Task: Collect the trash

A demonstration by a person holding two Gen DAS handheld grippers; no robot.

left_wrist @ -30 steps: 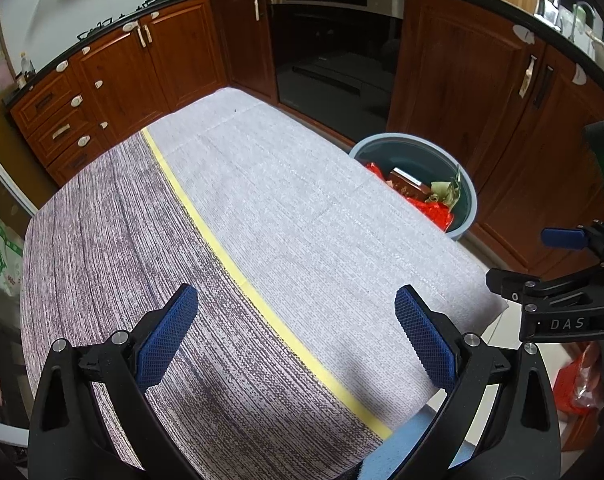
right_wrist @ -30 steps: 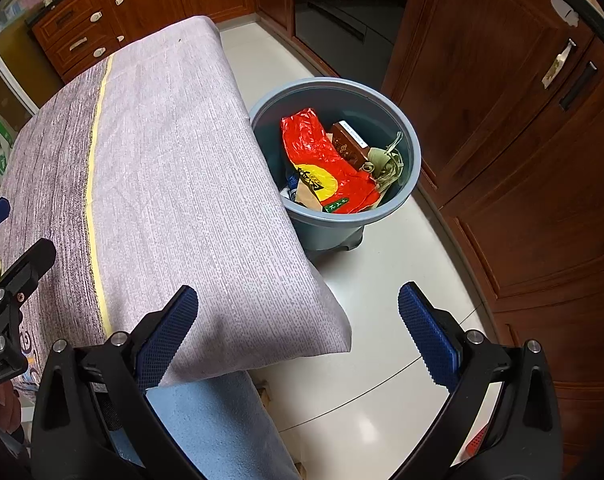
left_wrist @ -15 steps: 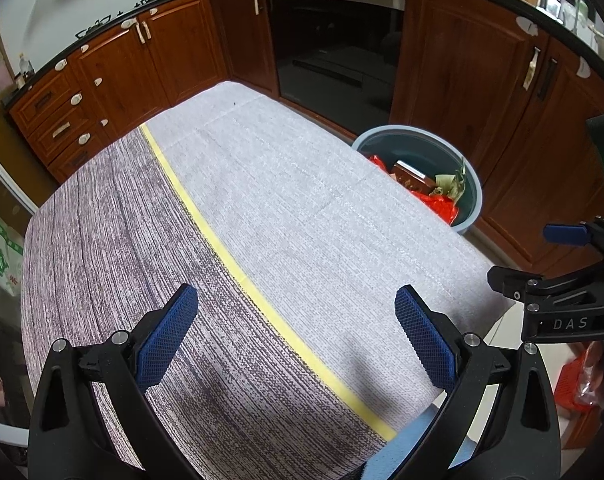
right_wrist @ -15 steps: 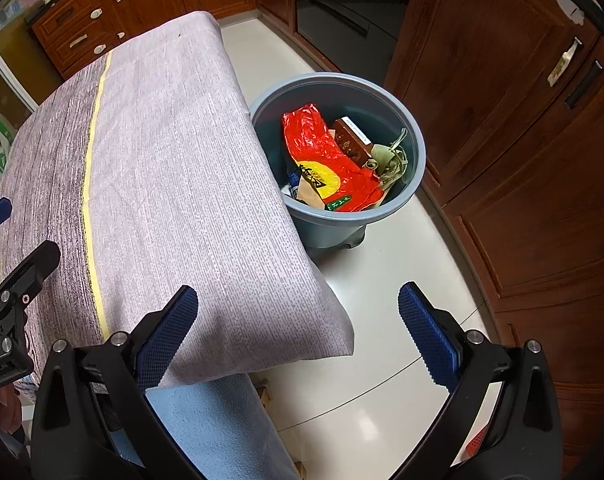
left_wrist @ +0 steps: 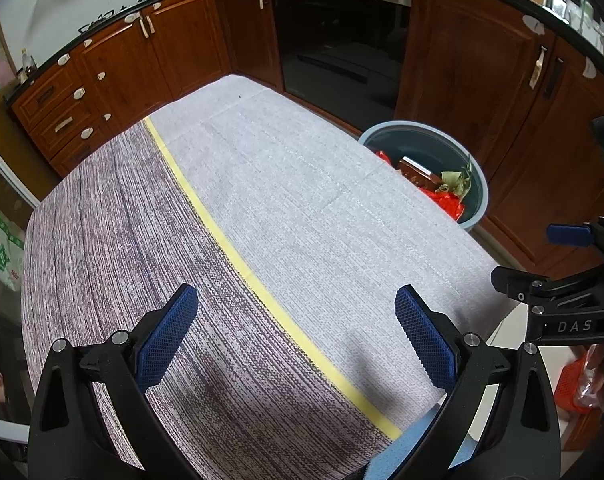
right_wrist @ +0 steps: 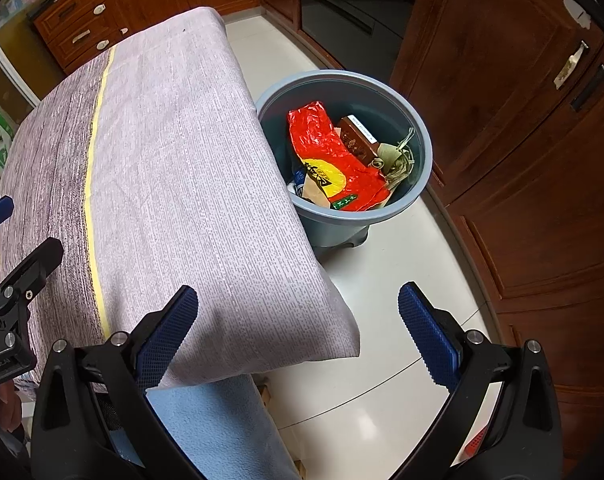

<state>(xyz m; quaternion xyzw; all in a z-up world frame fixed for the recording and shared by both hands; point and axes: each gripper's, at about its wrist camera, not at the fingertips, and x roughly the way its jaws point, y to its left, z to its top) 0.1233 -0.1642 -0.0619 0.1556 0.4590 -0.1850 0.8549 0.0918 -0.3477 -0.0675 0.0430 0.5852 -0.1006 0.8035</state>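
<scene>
The trash sits in a round grey-blue plastic bin (right_wrist: 343, 148) on the pale tiled floor (right_wrist: 381, 320), just beside the right edge of the bench (right_wrist: 174, 168). Inside it lie a crinkled red foil bag (right_wrist: 329, 156) with a yellow disc printed on it, a small brown carton (right_wrist: 357, 140) and a wad of dry greenish leaves or husks (right_wrist: 397, 158); something paler is tucked under the bag, too hidden to name. From the left wrist view the bin (left_wrist: 433, 160) shows at the far right, half masked by the bench.

The bench is covered with a woven cloth (left_wrist: 286, 216), light grey on the right, darker streaked grey on the left, with a thin yellow stripe (left_wrist: 238, 256) between. No loose litter shows on it, so the collecting looks about done.

The left tongs (left_wrist: 298, 336) hang released and empty over the near part of the cloth; the right tongs (right_wrist: 298, 334) are likewise spread wide with nothing held, over the bench's near right corner and the floor.

Risks, as I judge them: the bag is light and springy and stands high, so it could rebound and slip over the rim; a tong tip might snag the draped cloth and drag it; and the two tongs are near enough to knock together.
</scene>
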